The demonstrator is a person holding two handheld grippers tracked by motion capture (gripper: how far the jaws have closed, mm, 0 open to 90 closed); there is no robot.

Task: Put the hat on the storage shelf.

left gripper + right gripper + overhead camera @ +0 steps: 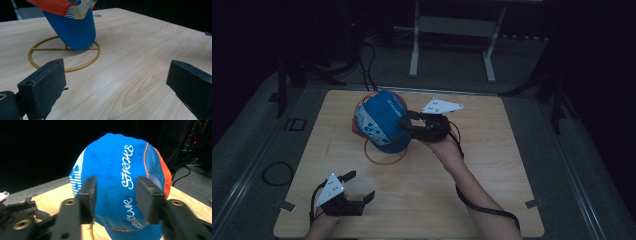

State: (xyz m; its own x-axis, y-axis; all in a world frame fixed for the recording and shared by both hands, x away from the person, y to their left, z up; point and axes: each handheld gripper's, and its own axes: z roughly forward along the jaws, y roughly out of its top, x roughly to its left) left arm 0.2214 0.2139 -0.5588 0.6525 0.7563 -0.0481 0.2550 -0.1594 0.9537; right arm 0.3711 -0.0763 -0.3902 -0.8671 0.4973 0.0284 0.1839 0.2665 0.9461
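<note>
A blue cap [382,122] with white lettering, an orange panel and a patterned side hangs on a gold wire stand, whose ring base [384,160] lies on the wooden table [452,190]. My right gripper [406,121] is level with the cap's right side, its jaws apart. In the right gripper view the cap [120,170] shows between and just beyond the spread jaws [116,195], and the pads do not press it. My left gripper [362,185] rests open near the table's front left corner. In its own view the open jaws [116,77] face the cap's brim [72,30] and the ring [65,53].
A white metal frame [452,45] stands on the floor behind the table. Dark cables [277,172] lie on the floor to the left, and more run at the back. The right gripper's cable [484,207] trails along the forearm over the table's front right.
</note>
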